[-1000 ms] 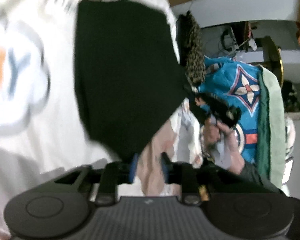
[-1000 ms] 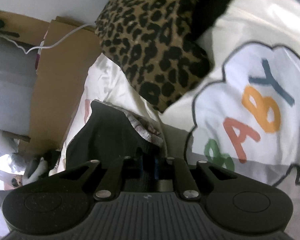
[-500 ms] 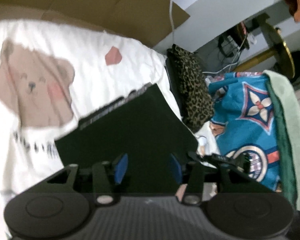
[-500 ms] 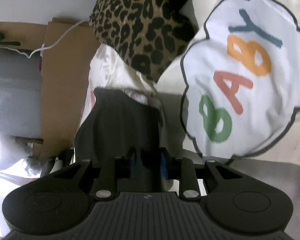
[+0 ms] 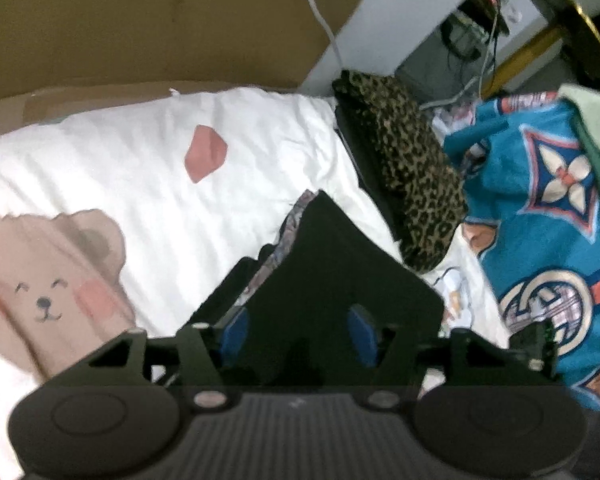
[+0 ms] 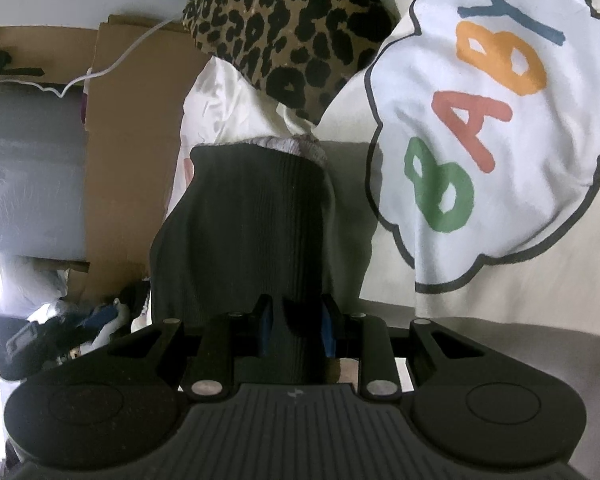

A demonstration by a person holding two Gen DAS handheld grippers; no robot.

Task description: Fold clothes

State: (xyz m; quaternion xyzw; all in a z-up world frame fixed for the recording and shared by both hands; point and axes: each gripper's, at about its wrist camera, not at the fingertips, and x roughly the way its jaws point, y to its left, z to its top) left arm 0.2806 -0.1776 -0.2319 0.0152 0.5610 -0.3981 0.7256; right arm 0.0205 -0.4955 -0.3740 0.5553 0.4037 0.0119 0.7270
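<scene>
Lying straight ahead of both tongs, the black ribbed-knit garment (image 6: 240,240) rests on the white bed cover printed with a bear and the word BABY (image 5: 148,176), its long axis running away from you toward the leopard-print cushion (image 6: 288,28) at the far end. Your right tongs (image 6: 296,330) sit with the jaws partly parted and the near hem between them; I cannot tell whether they pinch it. Your left tongs (image 5: 298,334) are spread wide, released, straddling the near edge of the same cloth (image 5: 340,280). Judging by this, both hands are equally near, so the next fold would carry the near hem forward along that axis.
</scene>
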